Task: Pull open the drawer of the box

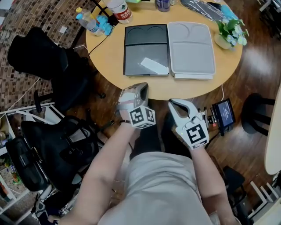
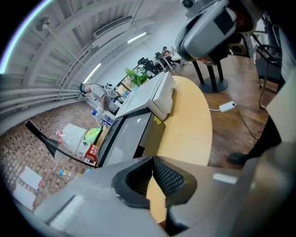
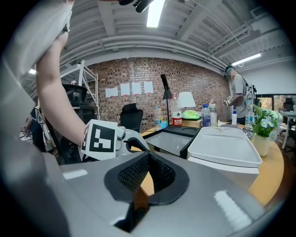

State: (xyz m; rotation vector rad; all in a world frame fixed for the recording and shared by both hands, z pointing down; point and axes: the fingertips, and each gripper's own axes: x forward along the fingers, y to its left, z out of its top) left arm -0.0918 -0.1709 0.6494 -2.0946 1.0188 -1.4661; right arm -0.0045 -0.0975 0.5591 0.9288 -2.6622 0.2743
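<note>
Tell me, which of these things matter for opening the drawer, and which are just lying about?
Job: dark box, white box (can't tell which has the drawer), left gripper, right gripper.
Lying about: potted plant, bottles, black chair.

Bench [image 1: 193,85]: we see pale yellow wood.
Dark box [image 1: 145,48]: black, with a white strip [image 1: 154,66] on top.
Pale box [image 1: 191,48]: light grey, perhaps off-white; glare leaves us unsure.
Left gripper [image 1: 141,86]: grey, with black-and-white square markers [image 1: 142,117].
Right gripper [image 1: 173,103]: whitish grey, same marker pattern.
Pads [image 3: 132,173]: black, fine mesh texture.
Plant [image 1: 231,28]: green, with pale blue-white blooms.
Floor [image 1: 246,74]: dark reddish-brown boards.
</note>
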